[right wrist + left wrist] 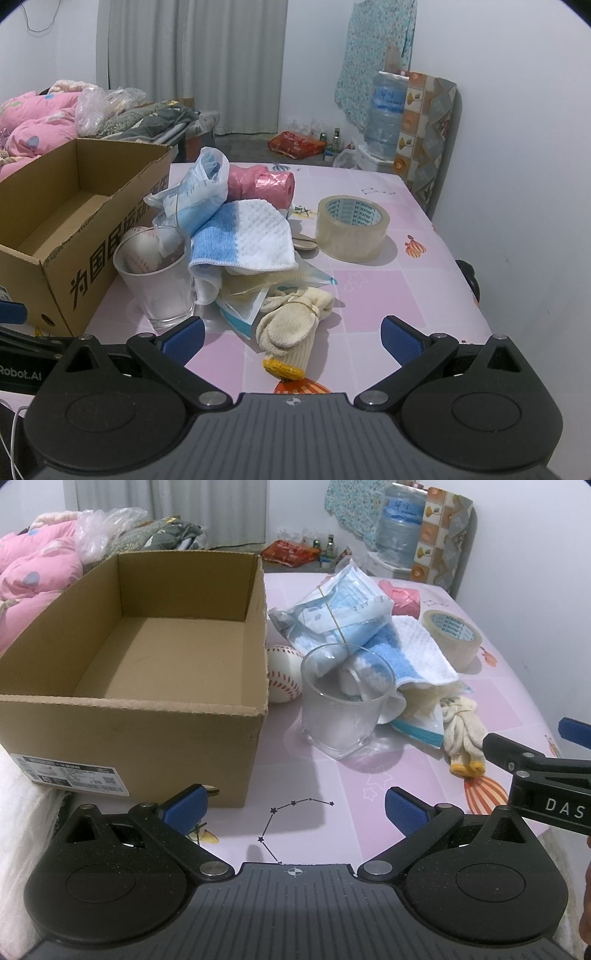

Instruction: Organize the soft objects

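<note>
With both grippers, left (293, 808) and right (291, 334), wide and empty, take the gloves (291, 325) near the tabletop's front edge first, pinching their banded middle, then lift to the box (122, 686)

Sitting on the table (498, 701): cardboard box (147, 716) at left, baseball (283, 674) just beside its right wall, glass (343, 698) before the ball, towel (255, 236) and mask packet (332, 605) piling behind the glass, gloves (291, 332) lying nearer right, tape roll (351, 229) resting far right

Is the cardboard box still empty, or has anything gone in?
Empty: the cardboard box shows only its bare floor in the left wrist view; every soft item lies outside it.
</note>
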Motion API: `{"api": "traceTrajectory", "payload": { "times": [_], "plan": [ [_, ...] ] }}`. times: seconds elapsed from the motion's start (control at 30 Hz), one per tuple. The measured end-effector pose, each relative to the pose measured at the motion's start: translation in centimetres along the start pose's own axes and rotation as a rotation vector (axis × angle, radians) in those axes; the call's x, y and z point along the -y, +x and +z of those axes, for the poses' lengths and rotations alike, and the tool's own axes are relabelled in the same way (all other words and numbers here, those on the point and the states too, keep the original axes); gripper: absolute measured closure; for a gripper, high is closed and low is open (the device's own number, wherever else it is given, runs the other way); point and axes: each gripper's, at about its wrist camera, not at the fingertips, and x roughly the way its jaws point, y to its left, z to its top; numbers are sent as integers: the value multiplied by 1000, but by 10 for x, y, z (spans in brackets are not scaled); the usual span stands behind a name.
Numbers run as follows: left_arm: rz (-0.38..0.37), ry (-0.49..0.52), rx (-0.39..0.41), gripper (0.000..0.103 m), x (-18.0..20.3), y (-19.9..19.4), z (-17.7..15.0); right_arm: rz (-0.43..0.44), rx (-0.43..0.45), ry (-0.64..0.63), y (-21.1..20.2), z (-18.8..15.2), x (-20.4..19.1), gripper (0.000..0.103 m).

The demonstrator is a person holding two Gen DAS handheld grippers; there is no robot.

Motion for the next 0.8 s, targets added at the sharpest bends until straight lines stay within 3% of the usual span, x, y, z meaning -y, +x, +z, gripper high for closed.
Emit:
{"api": "traceTrajectory", "payload": {
  "times": [0.27, 0.4, 0.53, 0.8],
  "plan": [
    [-3, 11, 1, 0, 1, -1, -1, -8, -1, 5, 1, 0, 3, 64],
    [-46, 24, 13, 0, 3, -3, -2, -1, 10, 30, 1, -5, 13, 64],
    [-102, 22, 53, 0, 3, -4, -1, 74, 55, 87, 5, -17, 36, 64],
    [-239, -72, 159, 1, -13, -9, 2, 236, 46, 258, 53, -19, 73, 65]
  ]
}}
